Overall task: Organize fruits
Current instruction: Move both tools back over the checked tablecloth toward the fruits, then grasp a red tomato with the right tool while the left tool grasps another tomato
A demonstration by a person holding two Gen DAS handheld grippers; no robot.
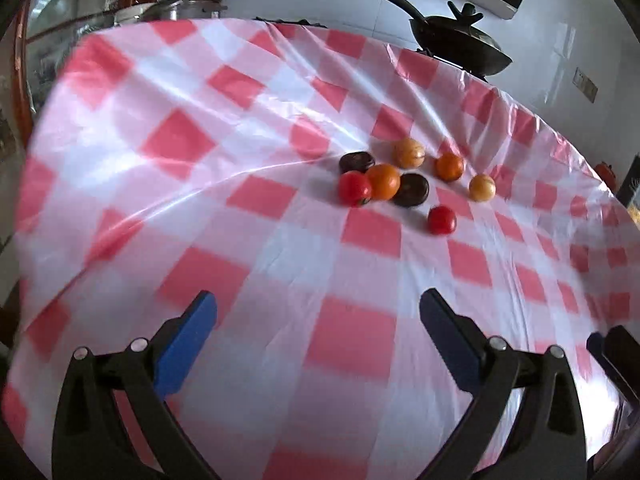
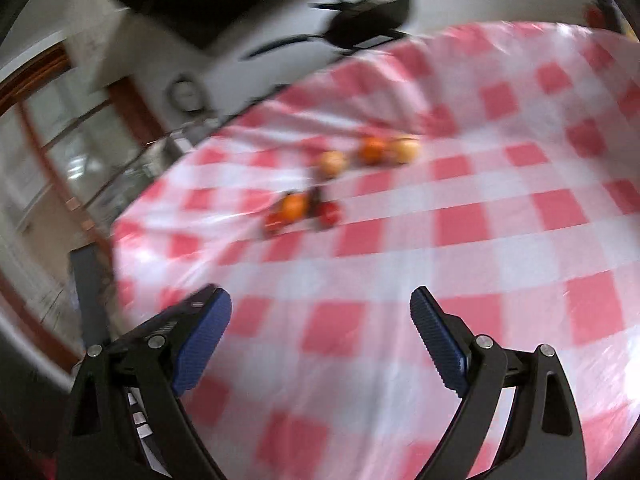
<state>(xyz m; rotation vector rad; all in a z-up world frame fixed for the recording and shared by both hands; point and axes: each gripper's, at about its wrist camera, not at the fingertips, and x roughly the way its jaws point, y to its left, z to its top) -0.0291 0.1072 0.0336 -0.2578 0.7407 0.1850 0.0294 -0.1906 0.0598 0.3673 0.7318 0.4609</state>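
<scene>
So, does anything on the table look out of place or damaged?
Nothing looks damaged or spilled. The small fruits lie loose on the checked tablecloth, colours mixed, with no bowl or tray in view. The cloth is wrinkled. Both the left gripper and the right gripper are open and empty.

Eight small round fruits lay in a loose cluster on the checked cloth. A red fruit (image 1: 354,188) touched an orange fruit (image 1: 383,181), which touched a dark fruit (image 1: 411,189); a second dark fruit (image 1: 356,162) sat just behind them. A pale yellow fruit (image 1: 408,153), a second orange fruit (image 1: 449,167) and a second yellow fruit (image 1: 482,187) lay apart. A second red fruit (image 1: 441,220) lay nearest.
</scene>
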